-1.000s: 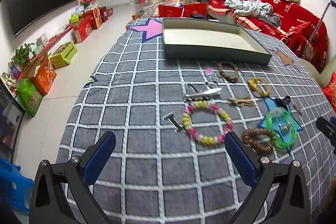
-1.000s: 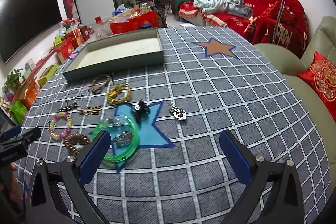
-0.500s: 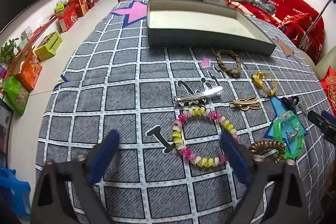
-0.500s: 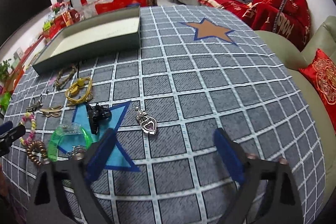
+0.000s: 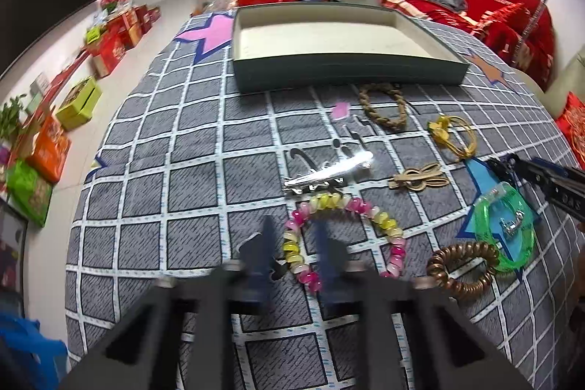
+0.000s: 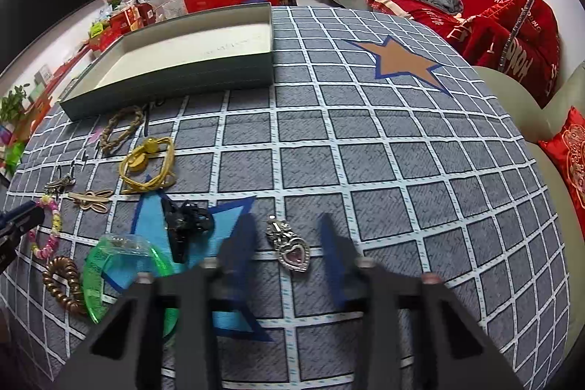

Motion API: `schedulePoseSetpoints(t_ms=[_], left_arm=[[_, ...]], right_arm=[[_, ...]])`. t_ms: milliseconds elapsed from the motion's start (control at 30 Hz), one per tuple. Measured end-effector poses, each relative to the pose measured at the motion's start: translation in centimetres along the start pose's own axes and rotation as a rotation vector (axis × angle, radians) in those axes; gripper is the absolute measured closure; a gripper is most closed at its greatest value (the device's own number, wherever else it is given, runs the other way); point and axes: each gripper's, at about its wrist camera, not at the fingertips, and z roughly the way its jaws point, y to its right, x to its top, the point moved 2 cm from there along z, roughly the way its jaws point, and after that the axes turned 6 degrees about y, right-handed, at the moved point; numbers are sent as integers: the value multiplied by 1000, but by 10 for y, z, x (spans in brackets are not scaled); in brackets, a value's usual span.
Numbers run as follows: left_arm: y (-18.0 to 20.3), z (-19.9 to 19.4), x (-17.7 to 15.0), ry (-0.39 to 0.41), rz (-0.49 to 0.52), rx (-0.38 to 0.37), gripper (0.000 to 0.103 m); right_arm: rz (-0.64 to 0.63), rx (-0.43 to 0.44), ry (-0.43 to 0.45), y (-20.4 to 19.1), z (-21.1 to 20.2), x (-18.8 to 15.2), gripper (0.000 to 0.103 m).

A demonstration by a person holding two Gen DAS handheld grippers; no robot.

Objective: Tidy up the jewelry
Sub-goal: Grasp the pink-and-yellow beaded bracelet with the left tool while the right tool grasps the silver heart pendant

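A pink and yellow beaded bracelet [image 5: 343, 236] lies on the grey checked cloth. My left gripper [image 5: 294, 236] is shut on the bracelet's left side, one finger inside the ring and one outside. In the right wrist view a silver heart pendant [image 6: 292, 251] lies between the fingers of my right gripper [image 6: 287, 236]. Its jaws are closing, and narrow gaps still show on both sides of the pendant. An empty grey-green tray [image 5: 347, 72] stands at the far side of the table.
Around the bracelet lie a silver hair clip [image 5: 329, 172], a tan bow clip [image 5: 416, 180], a braided ring [image 5: 384, 108], a yellow hair tie [image 5: 453, 134], a green bangle [image 5: 504, 229] and a brown coil tie [image 5: 462, 265]. A black claw clip [image 6: 186, 222] lies left of the pendant.
Both grippers moved forward and down toward the cloth. The left jaws went from wide open to closed on the bracelet; the right jaws narrowed around the heart pendant.
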Motion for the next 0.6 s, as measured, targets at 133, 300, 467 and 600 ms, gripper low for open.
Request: schedulePoseSetpoints(t_ms=[133,300,467,600], left_arm=[[-3,-3,0,-4,-22,-72,76],[-7,-11,3,7,-44,-118,76],[-7,-25,13,38,-38,-152,76],[-7,-34,27,61,-39,-180,76]], right_arm=[[2,0,7,-2,-4,-2,86],[41,26,28,2,-18,-1,86],[68,66,57,3,-35,11,87],[86,103,74,0,-46,23,87]])
